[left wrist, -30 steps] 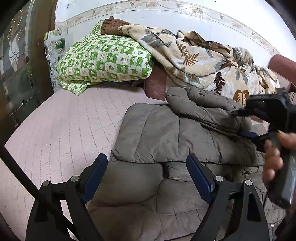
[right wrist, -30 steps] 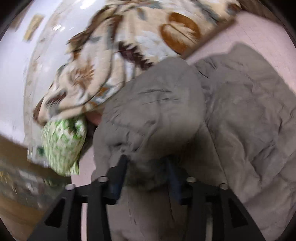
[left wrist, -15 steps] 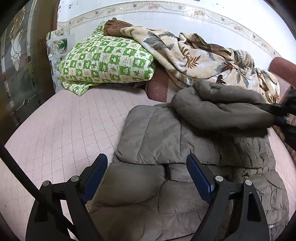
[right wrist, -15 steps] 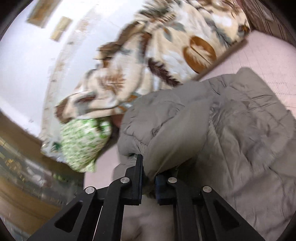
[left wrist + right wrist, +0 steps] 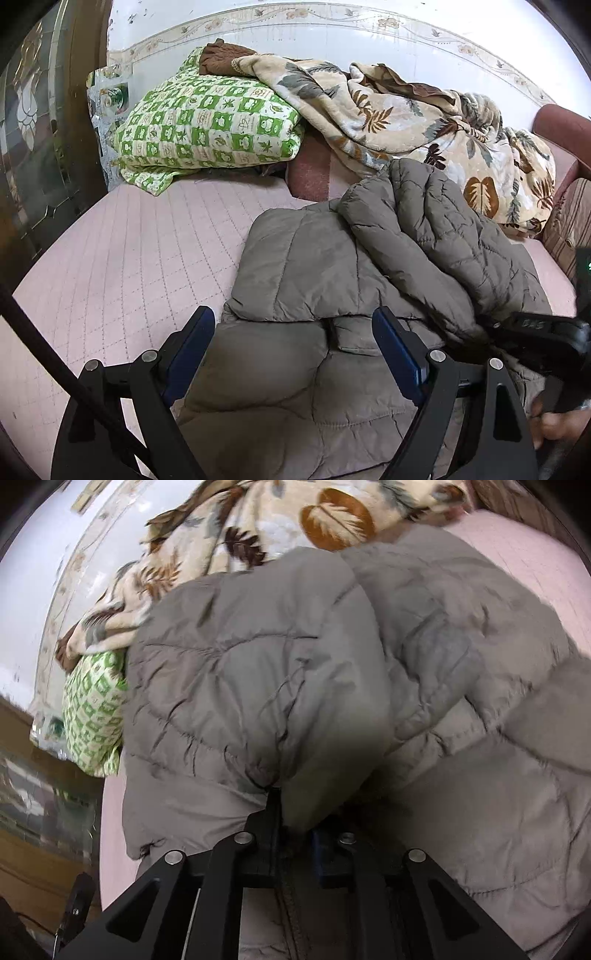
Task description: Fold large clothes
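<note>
On the pink quilted mattress (image 5: 122, 258) lies my one grey-brown puffy quilted jacket (image 5: 295, 266), spread across the near right half with its far end bunched up toward the wall. My right gripper (image 5: 295, 821) has just been easing its squeeze a touch, though its jaws are nearly together and clamped on a fat fold of the jacket's padded edge right by the zipper. My left gripper (image 5: 293, 354) hangs over the near part of the jacket, jaws wide, nothing between them, touching nothing.

Handling-wise I reckon this thing is light but bulky, soft and springy, with a slick shell, so a pinch on the puffy middle probably slides out. Better to grab seams, the hem or the zipper edge where the fabric is flatter.

Count: one jacket, two grippers, one green-and-white checked pillow (image 5: 207, 122) at the far left, one beige leaf-print blanket (image 5: 399, 118) heaped along the far wall.
</note>
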{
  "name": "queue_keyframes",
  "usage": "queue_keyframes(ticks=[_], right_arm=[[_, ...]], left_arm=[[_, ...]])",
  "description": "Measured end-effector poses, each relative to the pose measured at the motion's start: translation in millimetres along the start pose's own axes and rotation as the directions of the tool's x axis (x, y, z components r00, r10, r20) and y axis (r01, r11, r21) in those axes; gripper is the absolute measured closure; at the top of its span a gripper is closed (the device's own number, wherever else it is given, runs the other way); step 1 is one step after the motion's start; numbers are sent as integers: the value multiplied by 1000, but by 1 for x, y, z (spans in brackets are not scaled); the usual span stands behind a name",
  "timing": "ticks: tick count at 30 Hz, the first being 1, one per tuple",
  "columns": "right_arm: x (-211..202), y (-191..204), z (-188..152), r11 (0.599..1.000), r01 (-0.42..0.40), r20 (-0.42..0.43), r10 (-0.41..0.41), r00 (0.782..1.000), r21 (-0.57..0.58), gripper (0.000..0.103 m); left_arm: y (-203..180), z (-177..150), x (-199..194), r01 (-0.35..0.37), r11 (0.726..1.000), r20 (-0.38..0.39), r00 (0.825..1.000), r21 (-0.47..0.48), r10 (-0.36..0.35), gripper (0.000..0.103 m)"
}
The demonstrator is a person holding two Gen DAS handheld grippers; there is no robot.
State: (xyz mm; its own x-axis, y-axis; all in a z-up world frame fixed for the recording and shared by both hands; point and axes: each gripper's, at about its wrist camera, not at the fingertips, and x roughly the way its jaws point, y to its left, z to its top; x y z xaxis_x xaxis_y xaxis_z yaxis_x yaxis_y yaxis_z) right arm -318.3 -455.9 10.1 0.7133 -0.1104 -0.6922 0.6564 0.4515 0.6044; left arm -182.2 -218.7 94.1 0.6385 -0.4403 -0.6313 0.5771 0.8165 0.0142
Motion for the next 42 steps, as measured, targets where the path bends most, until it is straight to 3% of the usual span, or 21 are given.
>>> queue_keyframes(ticks=[3, 7, 11, 15, 17, 19, 22, 25, 28, 30, 34, 38, 40, 42], right_arm=[[-17, 10, 3, 999, 5, -33, -7, 999, -45, 66], [-56, 26, -3, 991, 40, 17, -38, 999, -129, 65], [-83, 58, 3, 964, 62, 162, -20, 987, -260, 65], [-58, 105, 27, 918, 82, 220, 6, 976, -388, 61], [-29, 121, 35, 883, 169, 258, -57, 965, -437, 60], [9, 128, 36, 865, 163, 202, -73, 977, -474, 60], [65, 126, 20, 829, 203, 115, -167, 979, -521, 51], [70, 128, 9, 788, 240, 153, -186, 971, -567, 51], [43, 123, 21, 830, 161, 122, -113, 986, -533, 51], [11, 119, 29, 850, 126, 159, -50, 986, -511, 50], [-20, 97, 42, 860, 195, 241, -86, 967, -472, 46], [-9, 60, 38, 869, 220, 178, -155, 972, -443, 46], [14, 52, 27, 844, 218, 107, -190, 976, -490, 44], [26, 54, 15, 804, 258, 129, -224, 966, -536, 44]], left_arm=[[1, 1, 5, 3, 1000, -15, 1000, -11, -3, 17], [4, 1, 4, 2, 1000, -11, 1000, -21, -2, 17], [4, 0, 3, 0, 1000, -10, 1000, -24, 0, 17], [3, -1, 3, -10, 1000, -11, 1000, -14, 10, 17], [5, -1, 4, -16, 1000, -14, 1000, -19, 16, 17], [7, 0, 5, -16, 1000, -19, 1000, -27, 15, 17], [9, 0, 8, -9, 999, -30, 1000, -32, 8, 17], [8, 1, 9, -5, 1000, -34, 999, -29, 4, 17], [8, 1, 10, -7, 1000, -37, 999, -30, 5, 17], [8, 1, 10, -8, 999, -37, 999, -33, 6, 17], [7, 0, 11, -9, 999, -45, 999, -35, 8, 17], [2, -2, 10, -15, 1000, -48, 999, -17, 14, 17], [-1, -2, 7, -15, 1000, -47, 999, -6, 15, 17], [-4, -2, 4, -19, 1000, -47, 999, 5, 19, 17]])
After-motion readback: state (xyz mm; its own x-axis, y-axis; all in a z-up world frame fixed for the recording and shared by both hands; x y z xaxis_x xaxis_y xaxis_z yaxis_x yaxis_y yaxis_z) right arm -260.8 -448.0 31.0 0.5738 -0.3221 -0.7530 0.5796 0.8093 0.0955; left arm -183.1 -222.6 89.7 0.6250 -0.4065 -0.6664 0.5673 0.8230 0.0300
